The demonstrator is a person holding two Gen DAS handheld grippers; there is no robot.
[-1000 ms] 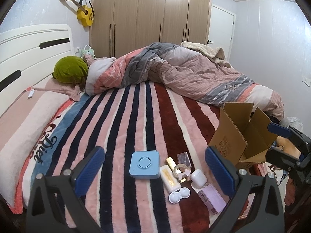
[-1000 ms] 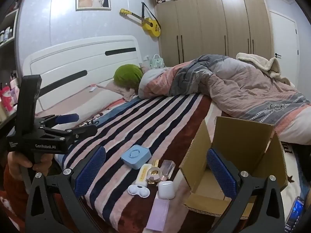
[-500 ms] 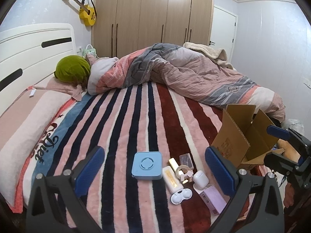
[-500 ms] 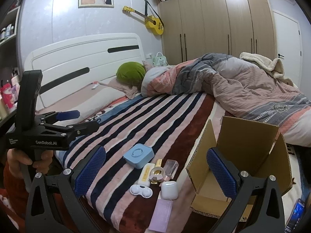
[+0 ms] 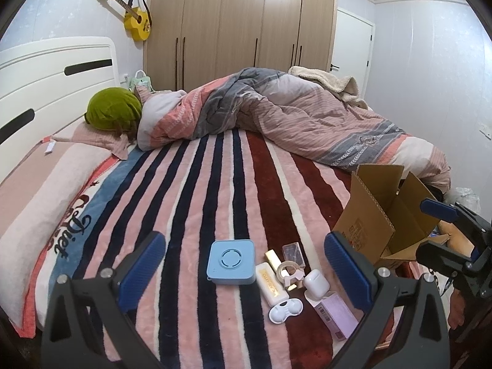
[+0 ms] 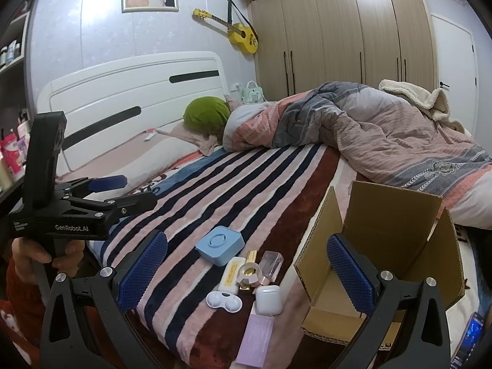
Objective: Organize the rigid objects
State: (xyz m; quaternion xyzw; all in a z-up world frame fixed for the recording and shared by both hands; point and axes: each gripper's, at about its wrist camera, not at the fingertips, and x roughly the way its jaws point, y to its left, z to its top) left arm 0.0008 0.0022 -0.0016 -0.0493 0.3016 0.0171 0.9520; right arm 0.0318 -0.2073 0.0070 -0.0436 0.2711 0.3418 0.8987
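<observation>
Several small objects lie in a cluster on the striped blanket: a light blue square box [image 5: 231, 260] [image 6: 220, 244], a cream bar [image 5: 271, 283], a tape roll [image 5: 288, 270], a clear block [image 5: 292, 251], a white earbud case [image 5: 315, 280] [image 6: 268, 300], a white contact-lens case [image 5: 285, 310] [image 6: 223, 300] and a lilac box [image 5: 334, 316] [image 6: 255, 340]. An open cardboard box [image 5: 381, 215] [image 6: 393, 246] stands right of them. My left gripper [image 5: 244, 270] is open above the cluster. My right gripper [image 6: 246, 272] is open, also over it.
A crumpled quilt [image 5: 292, 117] and a green pillow [image 5: 112, 112] lie at the back of the bed. The white headboard [image 6: 132, 92] is on the left. A phone [image 6: 467, 341] lies at the bottom right. Wardrobes [image 5: 240, 27] line the back wall.
Both grippers have drifted slightly; the object cluster sits a little lower and more central in each view. Nothing was grasped or moved.
</observation>
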